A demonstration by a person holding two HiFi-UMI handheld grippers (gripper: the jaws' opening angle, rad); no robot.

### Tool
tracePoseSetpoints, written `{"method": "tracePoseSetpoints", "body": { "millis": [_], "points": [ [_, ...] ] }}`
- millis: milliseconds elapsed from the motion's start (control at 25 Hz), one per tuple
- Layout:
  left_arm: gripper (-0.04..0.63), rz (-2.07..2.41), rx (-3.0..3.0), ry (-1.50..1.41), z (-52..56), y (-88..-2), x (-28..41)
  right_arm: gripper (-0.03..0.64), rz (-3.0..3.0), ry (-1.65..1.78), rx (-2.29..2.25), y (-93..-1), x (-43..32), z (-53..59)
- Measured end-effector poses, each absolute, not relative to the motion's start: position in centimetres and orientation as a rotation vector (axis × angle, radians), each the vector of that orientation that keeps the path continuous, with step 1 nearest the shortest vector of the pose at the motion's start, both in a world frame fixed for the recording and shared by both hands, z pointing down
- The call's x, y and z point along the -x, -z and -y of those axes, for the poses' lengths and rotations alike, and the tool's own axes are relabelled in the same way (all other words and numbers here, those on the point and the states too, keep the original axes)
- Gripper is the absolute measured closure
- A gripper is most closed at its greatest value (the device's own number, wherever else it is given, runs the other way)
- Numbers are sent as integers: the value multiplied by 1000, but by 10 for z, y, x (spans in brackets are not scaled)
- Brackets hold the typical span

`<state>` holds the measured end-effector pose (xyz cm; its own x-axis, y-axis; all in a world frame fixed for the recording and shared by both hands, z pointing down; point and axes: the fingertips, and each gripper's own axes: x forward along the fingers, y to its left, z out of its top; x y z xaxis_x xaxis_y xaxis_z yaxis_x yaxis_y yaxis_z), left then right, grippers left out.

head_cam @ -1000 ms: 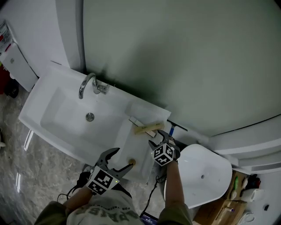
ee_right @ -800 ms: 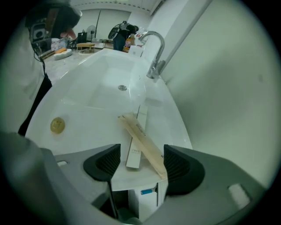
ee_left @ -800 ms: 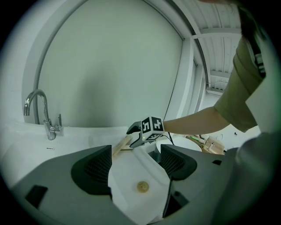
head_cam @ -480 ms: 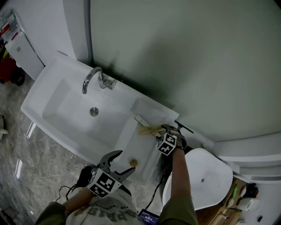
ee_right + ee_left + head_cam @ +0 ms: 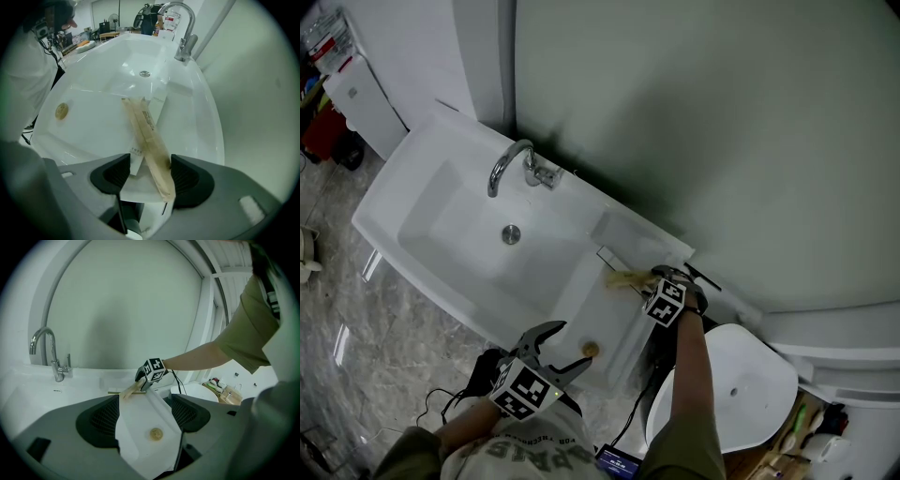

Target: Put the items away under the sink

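A long tan paper packet (image 5: 626, 277) lies on the sink's right-hand ledge (image 5: 581, 309), crossing a flat white strip (image 5: 608, 255). My right gripper (image 5: 661, 278) points steeply down over the packet's right end. In the right gripper view the packet (image 5: 147, 136) and the white strip (image 5: 159, 105) run between the jaws of the right gripper (image 5: 145, 176). These jaws have just been closing and still stand wide. A small round tan piece (image 5: 591, 349) sits near the ledge's front. My left gripper (image 5: 567, 342) hangs open just in front of the round piece (image 5: 156, 433), holding nothing.
The basin has a chrome faucet (image 5: 511, 159) at the back and a drain (image 5: 512, 234) in the middle. A white toilet lid (image 5: 741, 375) stands close on the right. Black cables (image 5: 628, 417) hang below the sink's front edge. The wall rises right behind the ledge.
My right gripper has gone down and toward the wall, ending over the tan packet's end with the packet between its jaws. The left gripper has barely moved.
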<state>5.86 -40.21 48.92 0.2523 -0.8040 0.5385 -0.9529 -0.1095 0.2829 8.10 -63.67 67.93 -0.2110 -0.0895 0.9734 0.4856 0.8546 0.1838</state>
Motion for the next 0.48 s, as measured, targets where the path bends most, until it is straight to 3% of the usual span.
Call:
{"method": "tracePoseSetpoints", "body": {
  "millis": [240,360,480],
  "points": [
    [262,1591,-1946,-343,401,-492,-56,449,1703,551,307,-677,-79,643],
    [262,1592,-1946,-345,400,-492,-55,457,1692,562,309,-676,-81,643],
    [262,1595,-1947,-346,400,-491,-53,544,1708,541,301,-670,-78,639]
  ]
}}
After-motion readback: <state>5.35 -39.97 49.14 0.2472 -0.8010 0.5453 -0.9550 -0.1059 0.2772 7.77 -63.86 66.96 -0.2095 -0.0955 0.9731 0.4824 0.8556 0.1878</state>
